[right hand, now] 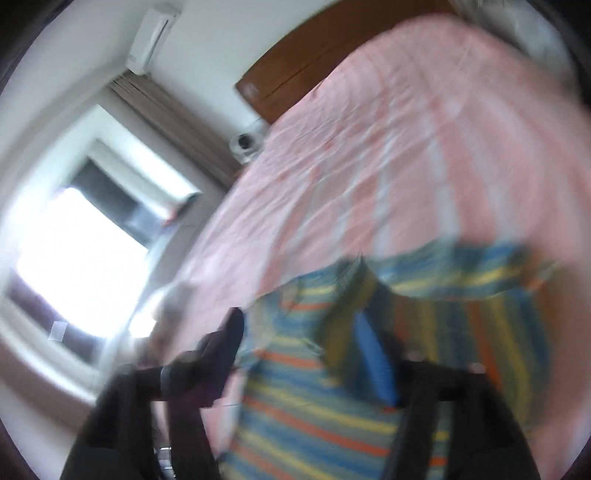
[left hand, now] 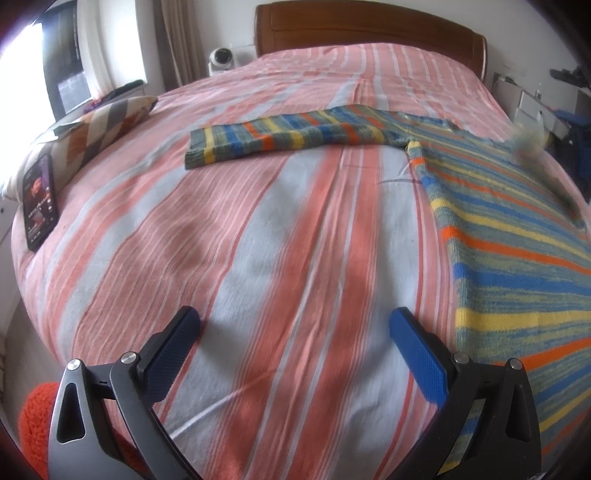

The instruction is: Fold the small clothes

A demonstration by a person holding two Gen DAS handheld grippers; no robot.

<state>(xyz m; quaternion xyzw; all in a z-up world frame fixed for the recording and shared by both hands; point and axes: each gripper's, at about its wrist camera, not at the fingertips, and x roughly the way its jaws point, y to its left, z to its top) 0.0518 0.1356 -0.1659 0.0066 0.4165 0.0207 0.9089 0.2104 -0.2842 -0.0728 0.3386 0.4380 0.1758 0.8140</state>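
A knitted sweater [left hand: 517, 240] striped in blue, yellow, orange and grey-green lies flat on the pink-and-grey striped bed [left hand: 258, 240]. One sleeve [left hand: 277, 136] stretches to the left. My left gripper [left hand: 295, 317] hovers open over bare bedsheet, just left of the sweater's hem, with nothing between its blue pads. The right wrist view is badly blurred. In it my right gripper [right hand: 301, 325] is over the sweater [right hand: 314, 417] with its fingers apart. A raised fold of the knit [right hand: 340, 321] stands beside the blue pad [right hand: 376, 354], and no cloth looks pinched.
A phone [left hand: 38, 199] with a lit screen and a patterned pillow [left hand: 107, 125] lie at the bed's left edge. The wooden headboard [left hand: 369, 26] is at the far end. An orange knitted item [left hand: 33, 417] shows at lower left. Boxes and clutter [left hand: 535, 103] stand at the right.
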